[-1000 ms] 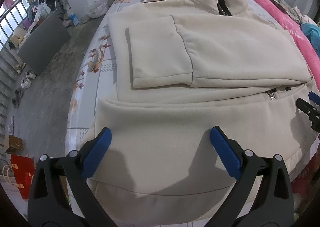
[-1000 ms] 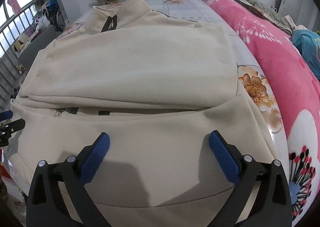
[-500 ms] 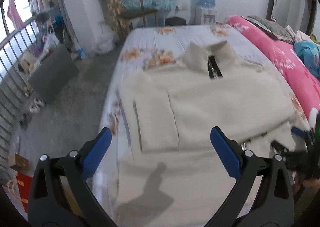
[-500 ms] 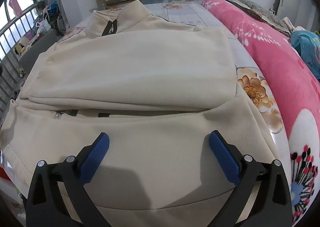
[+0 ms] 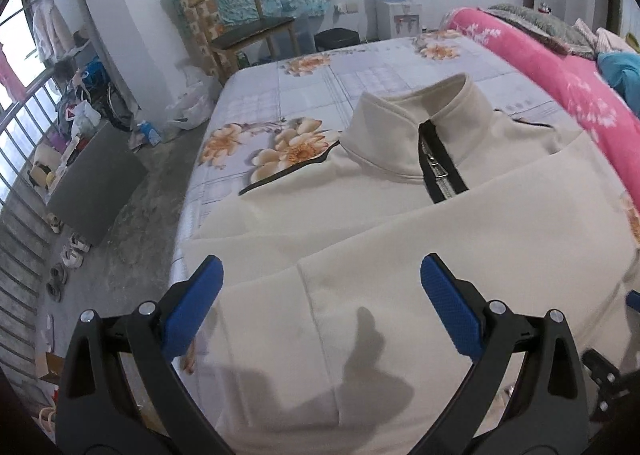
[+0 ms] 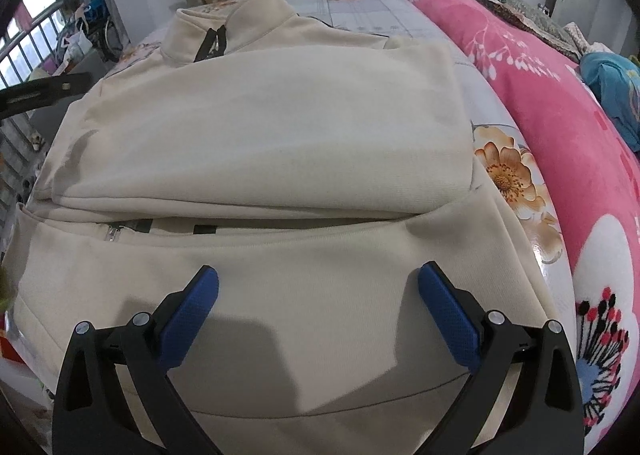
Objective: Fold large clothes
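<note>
A cream zip-neck jacket point(image 5: 400, 239) lies flat on the bed, collar point(image 5: 420, 127) at the far end and both sleeves folded across the chest. My left gripper point(image 5: 322, 303) hovers open over the folded sleeve near the jacket's left side, holding nothing. In the right wrist view the jacket point(image 6: 260, 127) fills the frame, its hem nearest me. My right gripper point(image 6: 318, 311) stands open just above the hem part, with nothing between its fingers. A black piece of the left gripper point(image 6: 40, 93) shows at that view's left edge.
The bed has a floral sheet point(image 5: 304, 79). A rolled pink blanket point(image 6: 560, 115) runs along the right side. The bed's left edge drops to a concrete floor point(image 5: 132, 223) with shoes and clutter. A wooden chair point(image 5: 248, 27) and a water dispenser point(image 5: 398, 3) stand beyond the bed.
My left gripper has risen from the hem and moved forward over the folded sleeve, so the collar and far room now show. The right gripper has barely shifted. Both stay open.
</note>
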